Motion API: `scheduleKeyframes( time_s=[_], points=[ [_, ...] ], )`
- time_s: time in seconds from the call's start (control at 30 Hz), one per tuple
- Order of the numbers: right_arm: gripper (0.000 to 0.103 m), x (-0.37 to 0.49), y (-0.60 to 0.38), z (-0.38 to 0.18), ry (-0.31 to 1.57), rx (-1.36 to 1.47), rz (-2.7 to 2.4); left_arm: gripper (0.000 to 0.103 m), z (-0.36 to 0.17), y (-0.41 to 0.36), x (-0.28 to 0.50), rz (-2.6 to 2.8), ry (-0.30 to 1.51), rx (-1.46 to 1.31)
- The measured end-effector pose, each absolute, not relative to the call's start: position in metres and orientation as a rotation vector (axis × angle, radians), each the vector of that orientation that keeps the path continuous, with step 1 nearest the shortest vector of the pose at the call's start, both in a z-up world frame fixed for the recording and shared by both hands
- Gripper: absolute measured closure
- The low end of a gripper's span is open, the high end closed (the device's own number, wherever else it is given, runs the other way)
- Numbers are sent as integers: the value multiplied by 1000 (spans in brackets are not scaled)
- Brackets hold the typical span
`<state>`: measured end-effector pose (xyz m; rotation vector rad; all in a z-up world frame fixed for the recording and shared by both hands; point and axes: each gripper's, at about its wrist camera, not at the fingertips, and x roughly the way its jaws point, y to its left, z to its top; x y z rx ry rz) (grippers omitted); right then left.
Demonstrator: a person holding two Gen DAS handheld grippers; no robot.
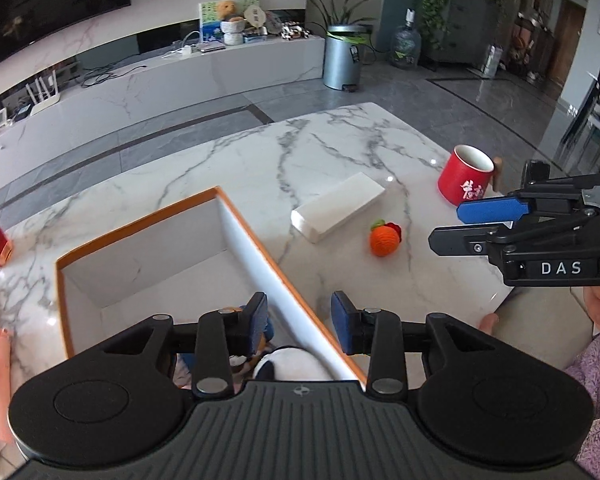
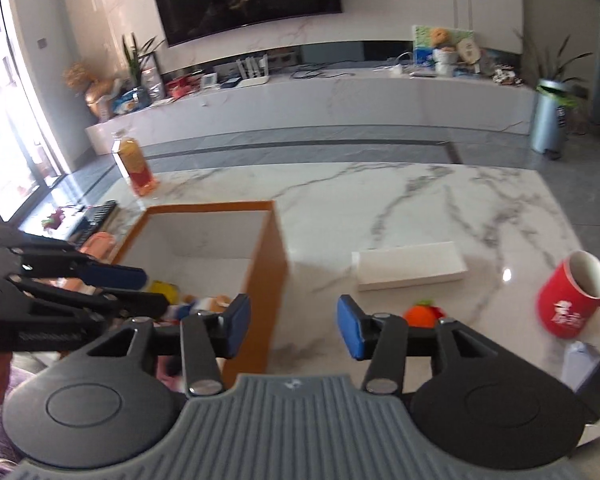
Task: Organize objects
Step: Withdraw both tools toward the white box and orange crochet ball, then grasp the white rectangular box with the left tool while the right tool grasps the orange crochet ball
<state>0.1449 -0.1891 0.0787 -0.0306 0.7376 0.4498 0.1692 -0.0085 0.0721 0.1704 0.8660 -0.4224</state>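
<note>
Left gripper (image 1: 300, 322): angled down over right wall of orange-rimmed box (image 1: 140, 256), pads parted, empty. Right gripper (image 2: 290, 326): angled down over marble table (image 2: 380, 200) beside box, pads parted, empty. Box: plush toys (image 1: 284, 364) inside near corner. On table, apart: crocheted orange (image 1: 383, 238), white flat box (image 1: 338, 208), red mug (image 1: 466, 176).

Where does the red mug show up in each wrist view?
Left wrist: red mug at right of centre, on the marble table, just beyond the right tool.
Right wrist: mug at the far right edge, tilted by the lens.
Shared landmark: the white box, left of the mug in both.
</note>
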Motion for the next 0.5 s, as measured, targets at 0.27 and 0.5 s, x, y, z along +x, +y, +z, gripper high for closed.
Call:
scheduleKeyframes(
  time_s=[0.27, 0.5],
  points=[
    [53, 179, -230, 22, 750, -24, 436, 50, 53, -51, 198, -489, 867, 282],
    [53, 231, -246, -27, 820, 26, 403, 50, 30, -82, 234, -547, 875, 412]
  ],
)
